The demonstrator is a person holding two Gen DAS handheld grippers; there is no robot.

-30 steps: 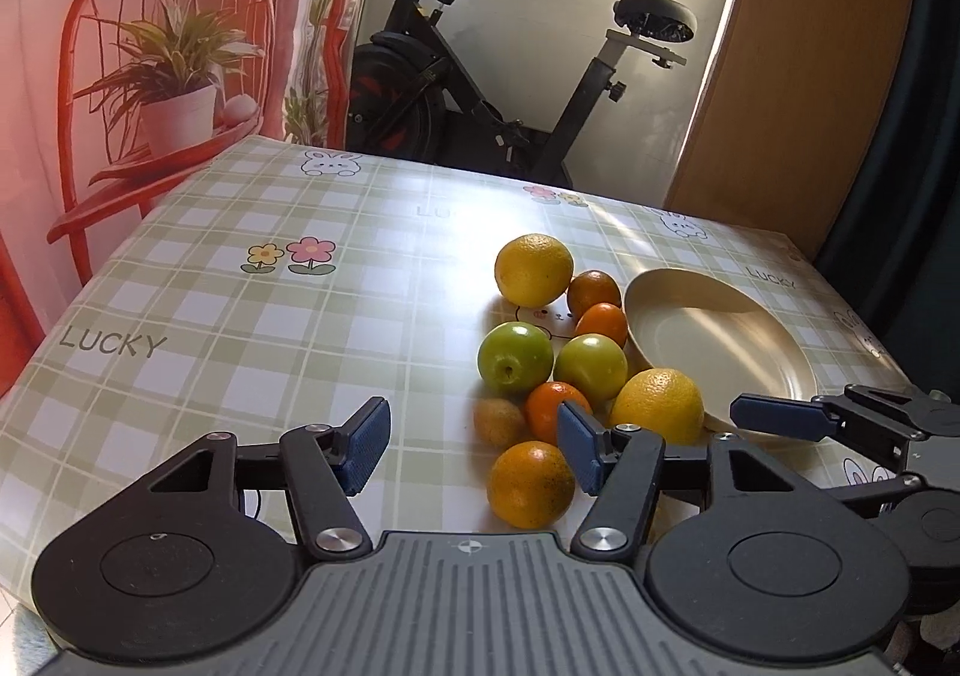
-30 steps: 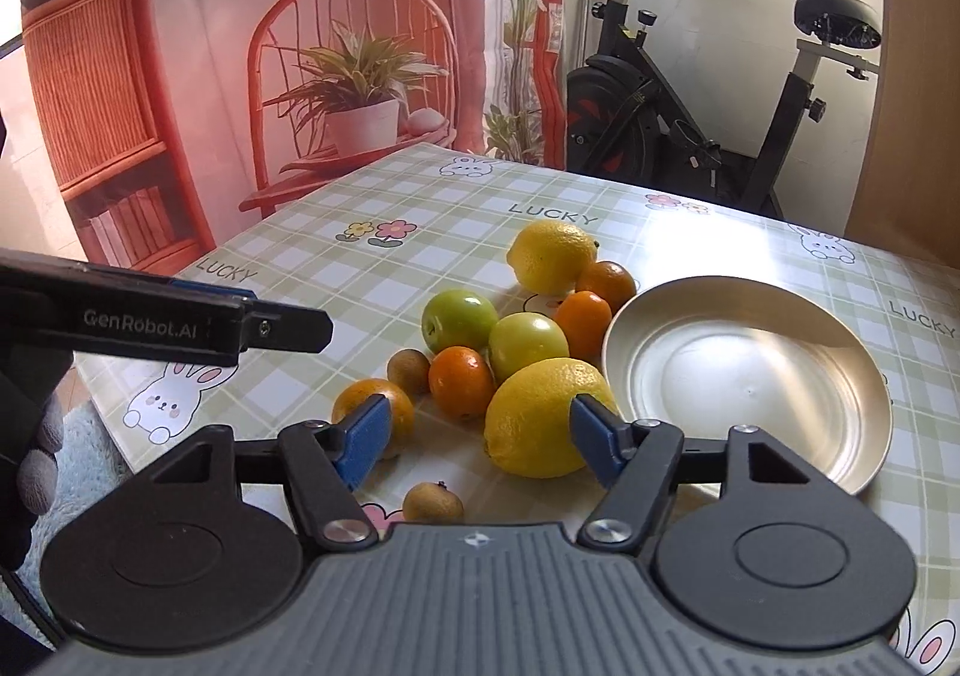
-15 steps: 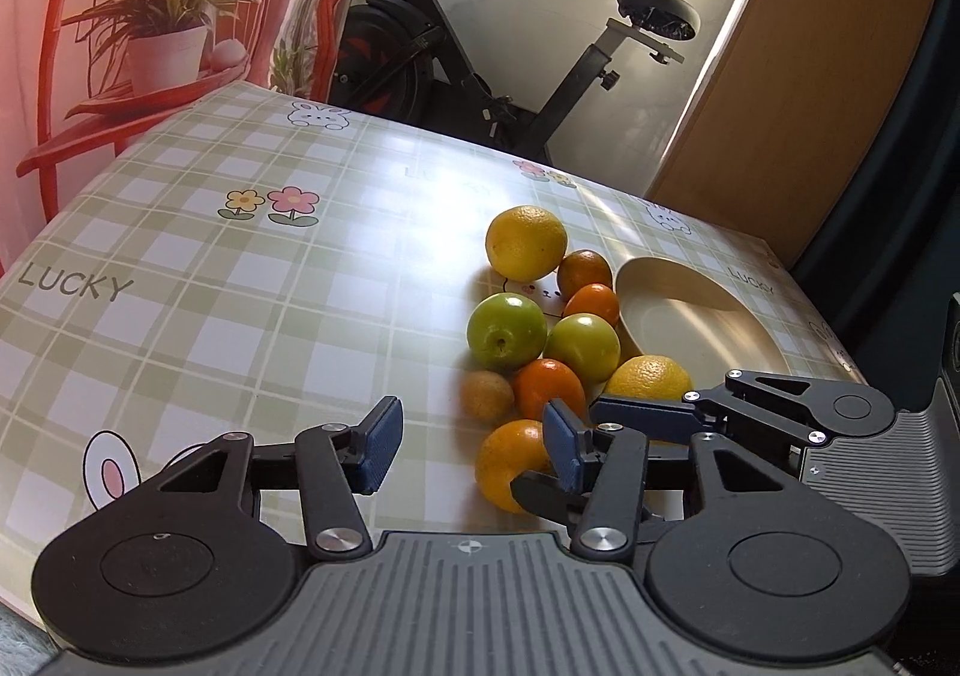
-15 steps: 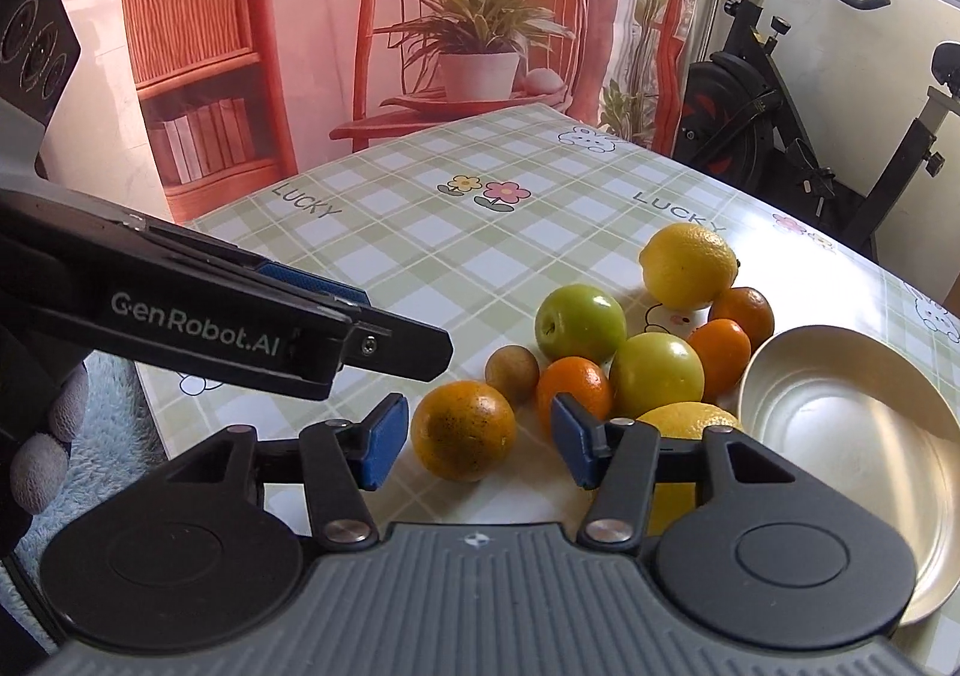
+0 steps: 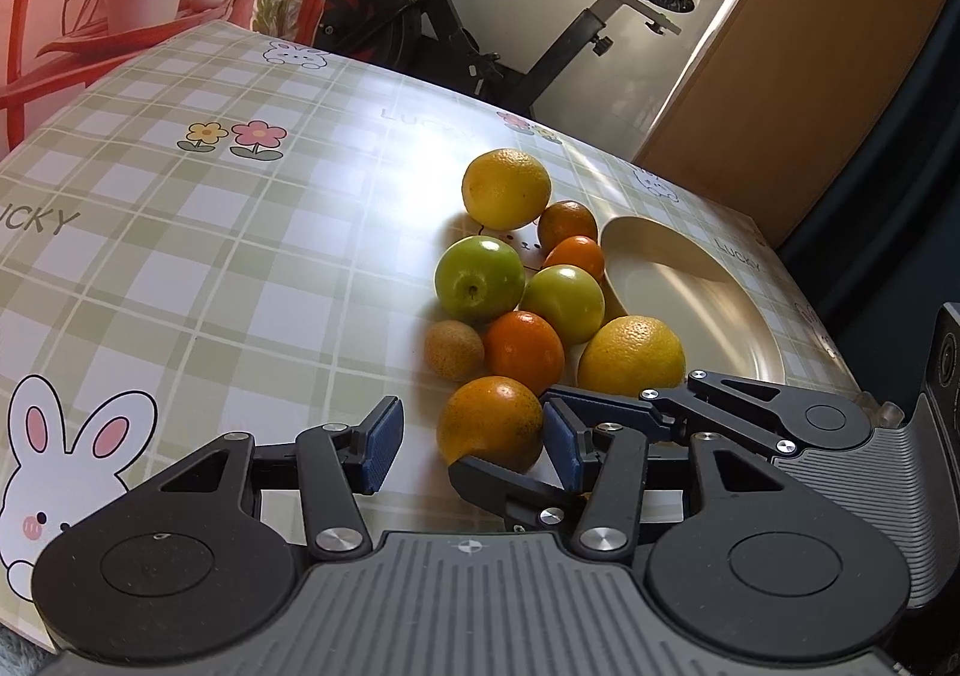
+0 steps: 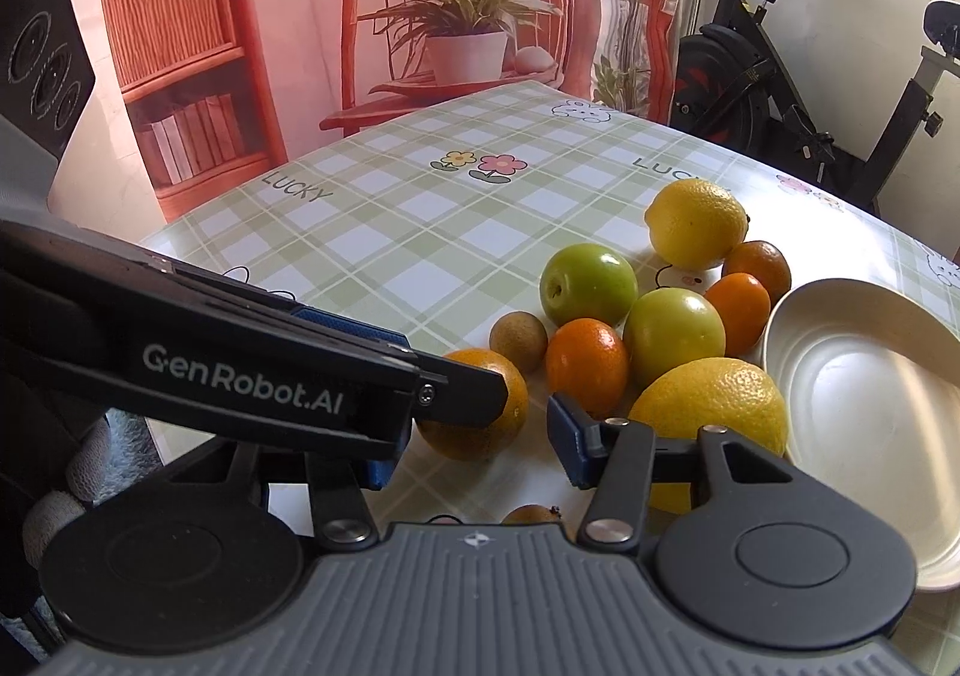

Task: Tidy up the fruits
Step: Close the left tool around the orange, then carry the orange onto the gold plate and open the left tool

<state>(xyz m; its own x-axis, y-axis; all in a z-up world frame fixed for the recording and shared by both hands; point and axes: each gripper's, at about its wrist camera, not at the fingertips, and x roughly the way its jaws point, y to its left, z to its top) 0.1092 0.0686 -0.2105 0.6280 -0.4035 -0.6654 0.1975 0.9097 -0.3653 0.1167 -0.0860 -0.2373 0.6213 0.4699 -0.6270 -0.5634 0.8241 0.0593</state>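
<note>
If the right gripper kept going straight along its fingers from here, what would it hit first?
Most likely the large orange nearest the table edge: it sits between the open blue-padded fingers of the right gripper. The left gripper crosses in front of it, so depth is uncertain.

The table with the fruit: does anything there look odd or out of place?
Nothing is spilled or damaged. The one oddity: the plate sits bare while every fruit lies loose on the tablecloth beside it, and both grippers crowd the same near orange.
</note>
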